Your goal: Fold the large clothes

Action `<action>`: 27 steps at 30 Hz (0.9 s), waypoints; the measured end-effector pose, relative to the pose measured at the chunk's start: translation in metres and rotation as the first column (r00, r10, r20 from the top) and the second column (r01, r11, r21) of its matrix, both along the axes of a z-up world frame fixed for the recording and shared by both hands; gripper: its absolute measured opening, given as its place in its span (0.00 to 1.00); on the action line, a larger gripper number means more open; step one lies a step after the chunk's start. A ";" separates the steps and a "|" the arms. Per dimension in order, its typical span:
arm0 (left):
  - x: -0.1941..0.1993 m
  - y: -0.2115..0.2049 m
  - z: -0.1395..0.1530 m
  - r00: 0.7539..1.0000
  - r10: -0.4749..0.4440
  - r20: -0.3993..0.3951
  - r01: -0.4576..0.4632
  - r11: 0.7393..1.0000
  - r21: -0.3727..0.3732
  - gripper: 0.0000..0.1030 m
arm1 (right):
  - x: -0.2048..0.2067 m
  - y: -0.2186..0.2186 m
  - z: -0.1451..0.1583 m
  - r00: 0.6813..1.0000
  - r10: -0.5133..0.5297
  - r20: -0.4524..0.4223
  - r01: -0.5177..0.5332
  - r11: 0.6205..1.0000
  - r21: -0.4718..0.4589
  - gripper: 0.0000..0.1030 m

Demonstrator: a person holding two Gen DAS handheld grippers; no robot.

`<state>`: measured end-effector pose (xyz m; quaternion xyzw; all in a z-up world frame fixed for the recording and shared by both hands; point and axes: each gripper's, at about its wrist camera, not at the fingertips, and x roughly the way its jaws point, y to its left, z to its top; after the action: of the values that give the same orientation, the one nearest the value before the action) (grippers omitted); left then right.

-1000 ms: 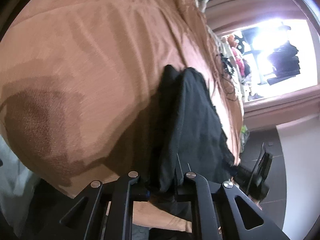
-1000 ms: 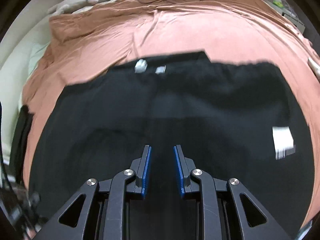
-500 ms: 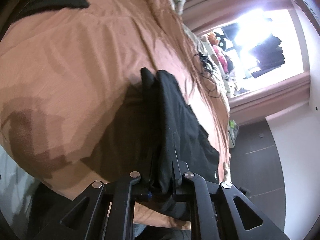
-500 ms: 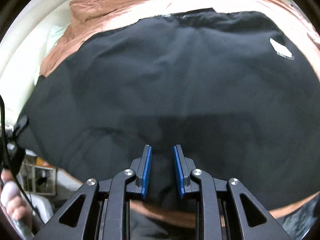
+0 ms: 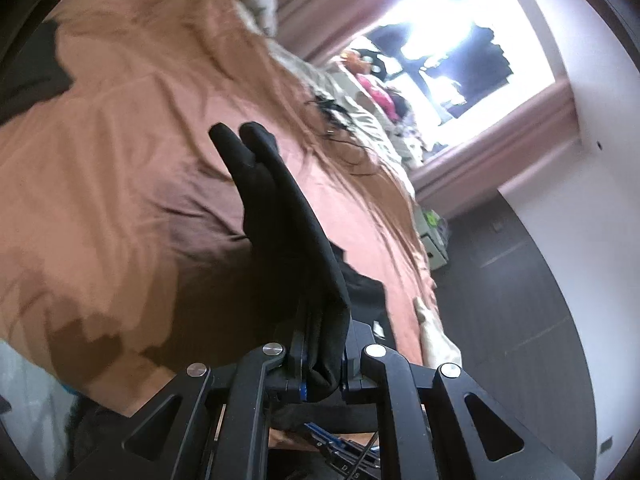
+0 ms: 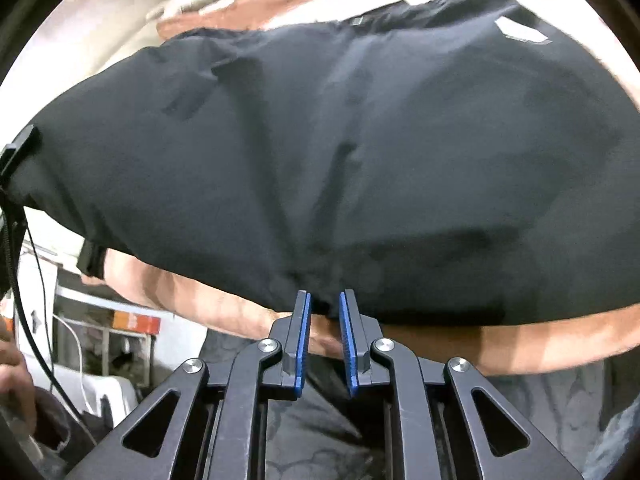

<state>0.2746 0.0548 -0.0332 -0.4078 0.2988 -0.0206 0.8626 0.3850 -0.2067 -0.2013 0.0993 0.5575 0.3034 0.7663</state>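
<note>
The left tool (image 5: 322, 356) is pinching a bunched fold of the black garment (image 5: 280, 216), its jaws pressed tight on the cloth, and the fabric is rising away from it in a narrow doubled ridge above the rust-brown bedspread (image 5: 120, 140). In the right wrist view the same black garment (image 6: 340, 152) is lying spread wide across the bed, its near hem draping just at the bed's near edge, with a small white label (image 6: 520, 34) showing at its far right. The right tool (image 6: 323, 320) is sitting at that near hem with its blue pads (image 6: 305, 340) narrowly apart; its jaws have just been closing, yet no cloth is showing between the pads, only the hem just beyond their tips and the bedspread's edge (image 6: 200, 304) behind the gap, so it is gripping nothing. The garment is looking soft, thin and light, sagging and creasing freely, so it is likely to slump wherever it is unsupported and slide a little over the smooth bedspread. Taking it by the hem or a corner, through both layers, is looking wiser than grabbing mid-panel, where only the top layer would be lifting. With one hand holding alone, the far side is likely to trail and wrinkle.
</note>
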 end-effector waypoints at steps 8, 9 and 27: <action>0.025 -0.067 0.030 0.995 -0.098 0.025 0.095 0.991 0.091 0.10 | 0.001 -0.085 0.031 0.988 -0.141 0.060 0.134 0.986 0.099 0.16; 0.028 -0.077 0.032 0.994 -0.109 0.024 0.106 0.989 0.104 0.10 | 0.001 -0.100 0.034 0.984 -0.166 0.066 0.158 0.981 0.114 0.16; 0.097 -0.238 -0.002 0.927 -0.353 -0.123 0.372 0.905 0.206 0.10 | -0.006 -0.229 0.027 0.927 -0.372 0.039 0.353 0.905 0.236 0.16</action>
<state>0.3711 -0.1833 -0.0354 -0.2449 0.4052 -0.1296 0.8712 0.3790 -0.4359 -0.1742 0.2742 0.4590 0.2206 0.8157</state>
